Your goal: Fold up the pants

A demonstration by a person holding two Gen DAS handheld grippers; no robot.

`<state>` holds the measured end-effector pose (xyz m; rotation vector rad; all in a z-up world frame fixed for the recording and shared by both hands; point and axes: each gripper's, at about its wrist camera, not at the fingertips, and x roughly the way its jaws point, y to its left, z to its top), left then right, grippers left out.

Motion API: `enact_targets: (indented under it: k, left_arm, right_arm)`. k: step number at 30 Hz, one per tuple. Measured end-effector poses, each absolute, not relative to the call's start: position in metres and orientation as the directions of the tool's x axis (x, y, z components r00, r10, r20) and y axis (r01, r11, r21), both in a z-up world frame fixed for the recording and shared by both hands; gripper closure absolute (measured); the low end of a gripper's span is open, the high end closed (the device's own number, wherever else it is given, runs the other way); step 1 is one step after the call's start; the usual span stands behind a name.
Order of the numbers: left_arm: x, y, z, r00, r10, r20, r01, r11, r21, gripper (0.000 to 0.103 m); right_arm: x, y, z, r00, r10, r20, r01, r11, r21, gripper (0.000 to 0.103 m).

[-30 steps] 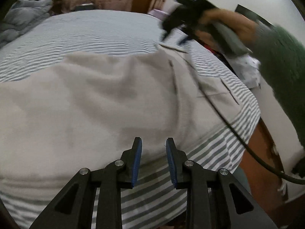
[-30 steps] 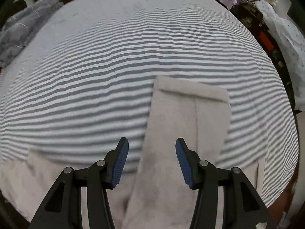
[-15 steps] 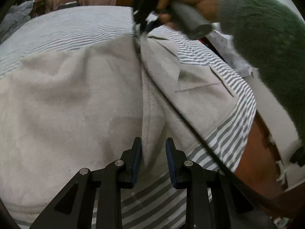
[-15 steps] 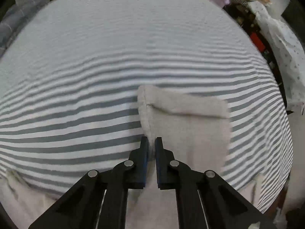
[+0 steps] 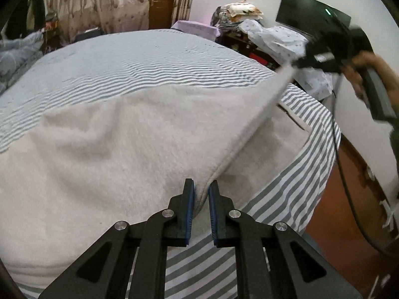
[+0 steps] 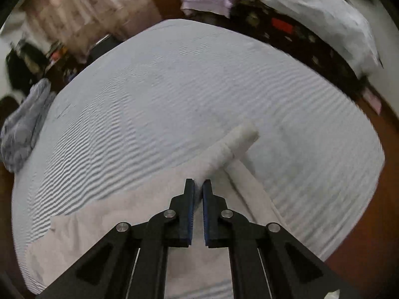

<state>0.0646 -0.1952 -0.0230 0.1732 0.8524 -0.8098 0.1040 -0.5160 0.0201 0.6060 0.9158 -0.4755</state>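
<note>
Light beige pants (image 5: 124,149) lie spread on the striped bed sheet (image 5: 149,57). My left gripper (image 5: 200,186) sits at their near edge; its jaws are closing and a raised fold of the fabric is pinched between the blue pads. The right gripper (image 5: 298,63), held by a hand in a green sleeve, pulls a taut ridge of cloth up off the bed at the right. In the right wrist view that gripper (image 6: 198,184) is shut on a pant leg, whose cuff (image 6: 242,134) sticks out beyond the fingers above the sheet (image 6: 174,87).
A crumpled grey blanket (image 5: 17,54) lies at the bed's left side. Piles of clothes and bags (image 5: 281,39) stand along the wall at the right. A black cable (image 5: 341,174) hangs past the bed's right edge over the wooden frame (image 5: 354,199).
The right gripper shut on the pant leg, lifted it and swung it far to the right, pulling the cloth taut. The left jaws narrowed onto the fold at the near edge.
</note>
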Motion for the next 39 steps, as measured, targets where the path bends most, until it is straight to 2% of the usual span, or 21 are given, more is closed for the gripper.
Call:
enact_targets:
  k: [4, 10, 14, 15, 16, 17, 18, 20, 21, 24, 26, 27, 29, 30, 31, 39]
  left_arm:
    - [0.059, -0.194, -0.026, 0.381, -0.548, -0.744, 0.712, 0.688, -0.142, 0.091]
    - [0.047, -0.197, -0.042, 0.371, -0.512, -0.775, 0.733, 0.673, -0.094, 0.091]
    - [0.045, -0.195, -0.038, 0.371, -0.514, -0.773, 0.737, 0.670, -0.092, 0.091]
    - [0.044, -0.194, -0.037, 0.361, -0.527, -0.769, 0.740, 0.664, -0.108, 0.093]
    - [0.045, -0.189, -0.034, 0.329, -0.556, -0.763, 0.748, 0.647, -0.149, 0.101]
    - [0.044, -0.185, -0.033, 0.308, -0.575, -0.758, 0.751, 0.636, -0.178, 0.101]
    - [0.042, -0.184, -0.033, 0.316, -0.563, -0.764, 0.751, 0.640, -0.161, 0.101]
    - [0.040, -0.190, -0.043, 0.326, -0.508, -0.797, 0.759, 0.643, -0.099, 0.101]
    - [0.040, -0.190, -0.048, 0.318, -0.505, -0.802, 0.757, 0.645, -0.106, 0.101]
    - [0.044, -0.186, -0.049, 0.271, -0.547, -0.792, 0.734, 0.650, -0.197, 0.101]
    - [0.044, -0.184, -0.042, 0.259, -0.580, -0.773, 0.734, 0.638, -0.232, 0.100]
    - [0.045, -0.183, -0.037, 0.254, -0.596, -0.761, 0.733, 0.632, -0.250, 0.100]
    - [0.050, -0.180, -0.027, 0.261, -0.613, -0.746, 0.727, 0.633, -0.266, 0.099]
    - [0.052, -0.179, -0.024, 0.267, -0.617, -0.741, 0.722, 0.637, -0.270, 0.098]
    - [0.056, -0.177, -0.019, 0.275, -0.620, -0.734, 0.713, 0.644, -0.277, 0.097]
    - [0.094, -0.164, -0.026, 0.325, -0.588, -0.741, 0.613, 0.727, -0.308, 0.092]
  right_arm:
    - [0.056, -0.529, -0.025, 0.504, -0.081, -0.860, 0.668, 0.667, 0.329, 0.099]
    - [0.033, -0.541, -0.092, 0.460, -0.011, -0.888, 0.719, 0.591, 0.365, 0.099]
    - [0.029, -0.546, -0.094, 0.478, -0.019, -0.878, 0.721, 0.579, 0.380, 0.099]
    - [0.027, -0.545, -0.091, 0.484, -0.023, -0.875, 0.720, 0.578, 0.384, 0.099]
    - [0.019, -0.542, -0.089, 0.488, -0.037, -0.872, 0.719, 0.583, 0.378, 0.099]
    - [0.014, -0.540, -0.086, 0.488, -0.058, -0.871, 0.720, 0.591, 0.364, 0.099]
    - [0.011, -0.539, -0.085, 0.476, -0.083, -0.876, 0.729, 0.594, 0.340, 0.103]
    - [0.003, -0.541, -0.087, 0.449, -0.141, -0.882, 0.746, 0.602, 0.284, 0.103]
    - [-0.002, -0.545, -0.090, 0.453, -0.137, -0.881, 0.749, 0.595, 0.293, 0.103]
    - [-0.017, -0.553, -0.095, 0.516, -0.057, -0.855, 0.717, 0.575, 0.394, 0.096]
    - [-0.025, -0.554, -0.096, 0.569, -0.009, -0.822, 0.679, 0.568, 0.464, 0.095]
    - [-0.027, -0.554, -0.095, 0.589, 0.007, -0.808, 0.666, 0.562, 0.490, 0.091]
    - [-0.029, -0.550, -0.092, 0.615, 0.016, -0.788, 0.644, 0.566, 0.514, 0.075]
    - [-0.031, -0.548, -0.091, 0.622, 0.013, -0.783, 0.641, 0.565, 0.519, 0.064]
    - [-0.032, -0.547, -0.092, 0.629, 0.016, -0.777, 0.639, 0.560, 0.528, 0.062]
    - [-0.042, -0.548, -0.105, 0.640, 0.054, -0.766, 0.632, 0.531, 0.565, 0.062]
